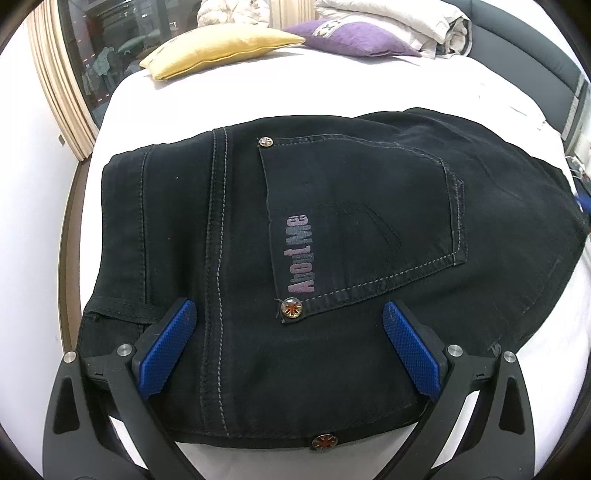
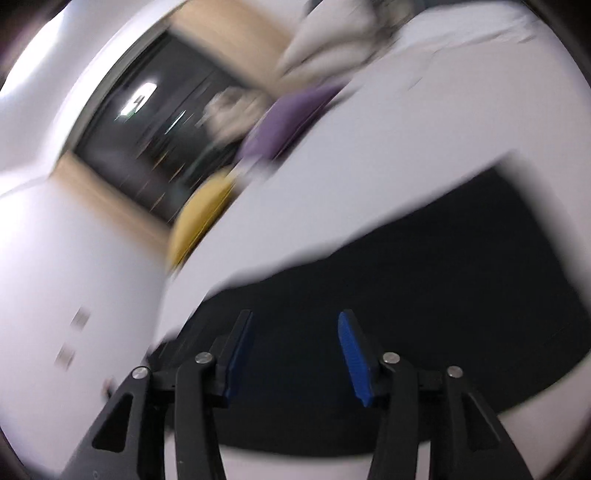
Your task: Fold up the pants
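Black jeans (image 1: 332,236) lie folded into a compact stack on the white bed, back pocket up with pink lettering beside it. My left gripper (image 1: 290,310) hangs open just over the near part of the stack, its blue pads (image 1: 168,343) wide apart with nothing pinched. The right wrist view is blurred and tilted. It shows the same dark pants (image 2: 424,295) as a black shape under my right gripper (image 2: 295,321), whose jaws stand apart with nothing between them.
A yellow cushion (image 1: 218,48) and a purple cushion (image 1: 354,35) lie at the far end of the white bed (image 1: 258,96), with bundled pale bedding (image 1: 399,18) behind. A dark glass cabinet (image 1: 107,55) stands to the left. A dark bed frame (image 1: 532,48) curves along the right.
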A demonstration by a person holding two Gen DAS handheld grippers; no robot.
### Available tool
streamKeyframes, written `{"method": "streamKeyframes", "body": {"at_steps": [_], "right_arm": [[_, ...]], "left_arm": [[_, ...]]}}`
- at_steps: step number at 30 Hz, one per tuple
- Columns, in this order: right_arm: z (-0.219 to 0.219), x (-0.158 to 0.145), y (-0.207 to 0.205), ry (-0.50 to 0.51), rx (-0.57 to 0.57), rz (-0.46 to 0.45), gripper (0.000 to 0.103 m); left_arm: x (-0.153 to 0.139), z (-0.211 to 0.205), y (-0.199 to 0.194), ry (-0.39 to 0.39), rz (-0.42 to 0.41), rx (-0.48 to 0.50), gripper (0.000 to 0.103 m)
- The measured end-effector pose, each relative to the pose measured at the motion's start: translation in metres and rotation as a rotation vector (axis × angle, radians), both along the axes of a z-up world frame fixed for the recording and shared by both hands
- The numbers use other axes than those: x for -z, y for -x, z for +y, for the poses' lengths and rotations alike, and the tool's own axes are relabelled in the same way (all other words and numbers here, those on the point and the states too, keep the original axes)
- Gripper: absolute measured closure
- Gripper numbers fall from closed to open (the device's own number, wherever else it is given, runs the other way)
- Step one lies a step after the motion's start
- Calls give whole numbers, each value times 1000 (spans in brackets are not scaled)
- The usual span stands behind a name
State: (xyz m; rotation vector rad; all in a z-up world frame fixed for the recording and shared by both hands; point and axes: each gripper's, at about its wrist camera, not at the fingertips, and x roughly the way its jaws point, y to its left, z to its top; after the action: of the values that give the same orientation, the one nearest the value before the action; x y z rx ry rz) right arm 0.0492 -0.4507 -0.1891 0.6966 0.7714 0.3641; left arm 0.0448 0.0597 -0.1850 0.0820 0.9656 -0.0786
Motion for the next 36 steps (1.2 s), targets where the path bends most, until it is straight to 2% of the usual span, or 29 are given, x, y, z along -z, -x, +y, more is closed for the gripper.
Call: {"method": "streamKeyframes", "body": {"at_steps": [1, 2, 3, 4, 5, 8, 10, 11, 12, 13, 14, 16, 17, 18, 20, 21, 23, 24, 26, 28, 30, 31, 33, 35, 36], "right_arm": [[14, 15, 5, 22, -17, 35, 52], [13, 31, 6, 35, 2, 75, 63], [1, 45, 10, -3, 38, 94, 100], [-16, 53, 15, -59, 106, 134, 103], [-47, 55, 24, -107, 215, 142, 103], [-107, 41, 58, 78, 428, 161, 103], [-150, 36, 63, 119, 565, 219, 103], [-157, 18, 70, 182, 633, 221, 101], [-158, 3, 77, 241, 671, 222, 88], [-152, -12, 82, 261, 675, 185, 87], [-141, -24, 84, 212, 622, 116, 85], [-113, -36, 78, 110, 496, 6, 74], [-88, -36, 68, 73, 428, -30, 63], [-59, -31, 53, 36, 341, -43, 57], [-19, -10, 31, -30, 217, -28, 57], [-4, 3, 14, -44, 177, 1, 57], [12, 28, -4, -43, 114, 71, 57], [9, 40, -7, -7, 135, 118, 68], [-13, 54, -10, -5, 167, 157, 103], [-41, 55, -2, -39, 221, 161, 103], [-83, 48, 16, 30, 316, 162, 103], [-103, 47, 24, 41, 377, 166, 103], [-138, 40, 43, 52, 491, 194, 103], [-160, 28, 64, 97, 580, 210, 103], [-164, 18, 73, 98, 596, 205, 95]], "left_arm": [[0, -1, 0, 0, -1, -1, 0], [0, -1, 0, 0, -1, -1, 0], [-1, -1, 1, -1, -2, -1, 0], [-1, -1, 1, 1, -2, -1, 0], [-1, -1, 2, 1, -2, -1, 0], [-1, -1, 2, 2, -7, -1, 0], [-5, 0, 4, -1, -8, 0, 0], [-7, -2, 5, -16, -2, -5, 1], [-14, -6, 8, -44, 4, -16, 3], [-27, -12, 13, -65, -21, -26, 5], [-45, -20, 18, -48, -79, -19, 5], [-67, -40, 14, 21, -126, 12, 4], [-73, -55, 7, 59, -134, 45, 3], [-76, -80, -5, 120, -131, 108, 3], [-67, -113, -23, 210, -92, 194, 3], [-52, -134, -34, 259, -44, 249, 3], [-20, -157, -43, 229, 43, 286, 4], [1, -166, -42, 156, 83, 299, 5], [4, -165, -29, 117, 39, 325, 5], [-2, -147, -19, 148, 44, 306, 5], [-3, -127, -9, 200, 52, 319, 5], [-5, -118, -1, 198, 42, 322, 5], [-7, -100, 13, 146, 31, 277, 4], [-10, -76, 29, 158, 21, 227, 4], [-13, -65, 35, 155, 13, 196, 4]]}}
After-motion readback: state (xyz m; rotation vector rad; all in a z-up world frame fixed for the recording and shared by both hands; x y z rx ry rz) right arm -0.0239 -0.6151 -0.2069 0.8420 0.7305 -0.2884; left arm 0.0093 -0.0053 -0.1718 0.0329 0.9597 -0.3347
